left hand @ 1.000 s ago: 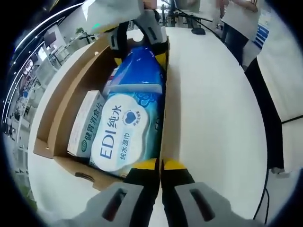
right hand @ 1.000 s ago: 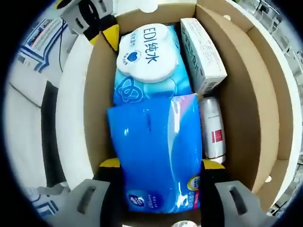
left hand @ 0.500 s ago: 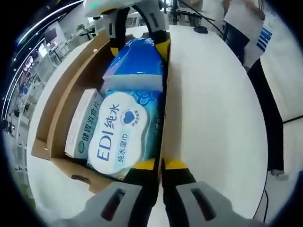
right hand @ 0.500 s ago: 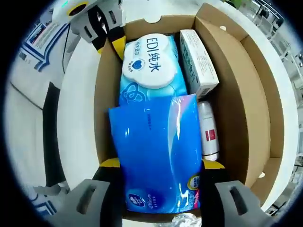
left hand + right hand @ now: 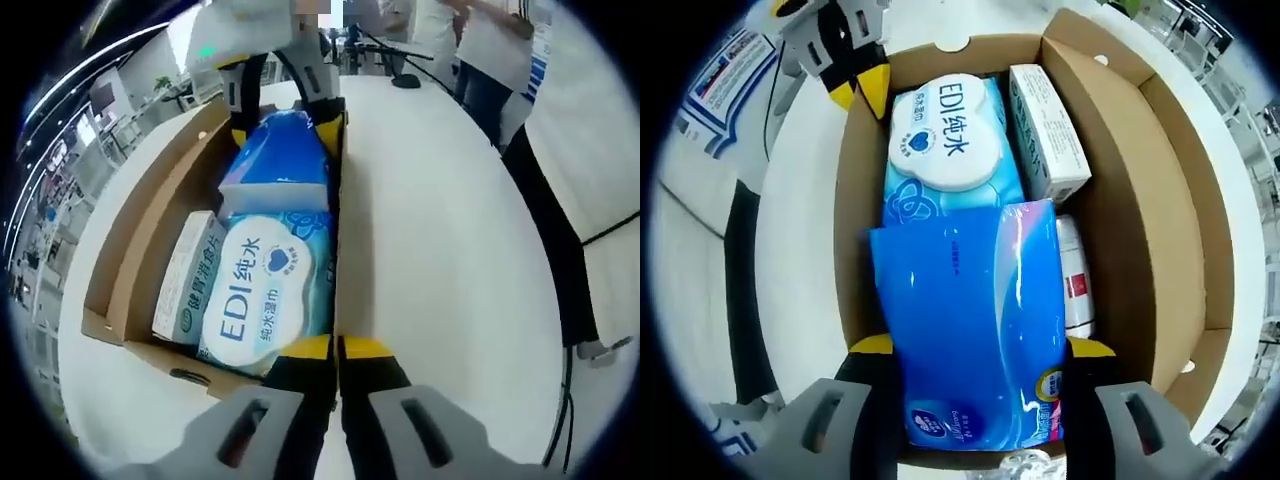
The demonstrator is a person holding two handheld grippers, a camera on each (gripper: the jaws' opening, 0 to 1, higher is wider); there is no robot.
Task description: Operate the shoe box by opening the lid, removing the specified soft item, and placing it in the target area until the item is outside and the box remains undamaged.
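While the open shoe box [image 5: 1120, 220] sits on the white desk [image 5: 440, 230], the right gripper [image 5: 975, 350] has its yellow-tipped jaws clamped on either side of a blue soft pack [image 5: 970, 320], which lies inside the box at the gripper's end, partly over an EDI wet wipes pack [image 5: 945, 135]. Beside them, along the box's hinged-lid side, lie a white carton [image 5: 1045, 130] and a small white bottle [image 5: 1075, 280]. The left gripper [image 5: 336, 350] has its jaws pressed together on the box's wall at the corner nearest the wipes
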